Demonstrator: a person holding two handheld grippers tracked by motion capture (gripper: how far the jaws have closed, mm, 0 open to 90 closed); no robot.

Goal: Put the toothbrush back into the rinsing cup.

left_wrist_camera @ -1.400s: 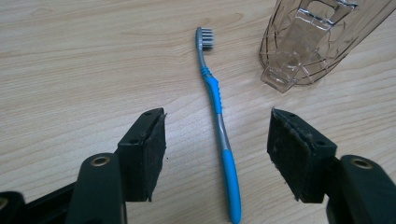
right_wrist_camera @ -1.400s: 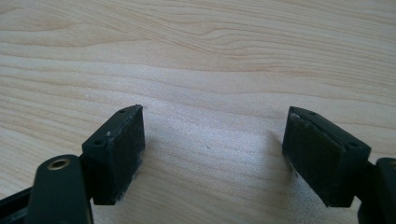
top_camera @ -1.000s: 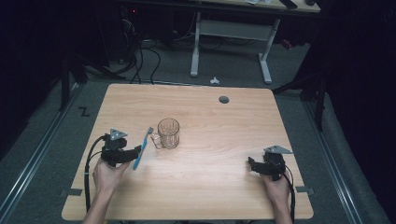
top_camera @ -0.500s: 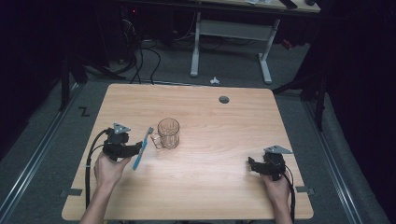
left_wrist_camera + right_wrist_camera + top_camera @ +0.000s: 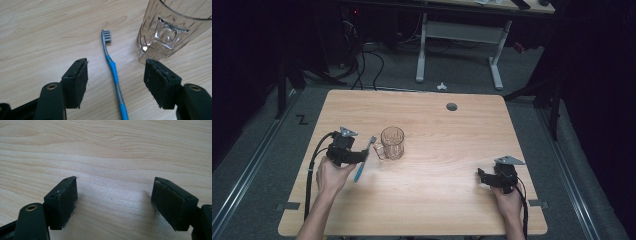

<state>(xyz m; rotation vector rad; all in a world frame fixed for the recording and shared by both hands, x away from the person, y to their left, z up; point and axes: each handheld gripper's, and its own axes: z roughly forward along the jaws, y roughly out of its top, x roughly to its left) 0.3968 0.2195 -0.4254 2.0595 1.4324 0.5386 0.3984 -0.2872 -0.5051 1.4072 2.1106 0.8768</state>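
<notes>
Since the earlier frames the left gripper [image 5: 360, 156] has been carried from the counter's left edge toward the toothbrush [image 5: 364, 160], while the right gripper [image 5: 484, 178] has been kept where it was. In the high view the left gripper is held by the left hand [image 5: 328, 176] just left of the blue toothbrush, which lies flat on the wooden counter [image 5: 452, 145] with its grey bristle head pointed away from the person. A clear glass mug [image 5: 392, 143] is seen standing upright just to the right of the brush head, near it but apart. In the left gripper view the jaws of the left gripper [image 5: 116, 82] are spread wide, and the toothbrush [image 5: 113, 72] is seen between them, touched by neither, its handle running down the gap and its bristles beyond the jaw tips. The mug [image 5: 170, 27] is seen just past the right-hand jaw in that view. The right gripper, held by the right hand [image 5: 507, 200] near the counter's right front corner, is seen well apart from the brush. In the right gripper view the right gripper [image 5: 115, 200] is shown with jaws also spread wide, bare counter [image 5: 112, 150] between them.
</notes>
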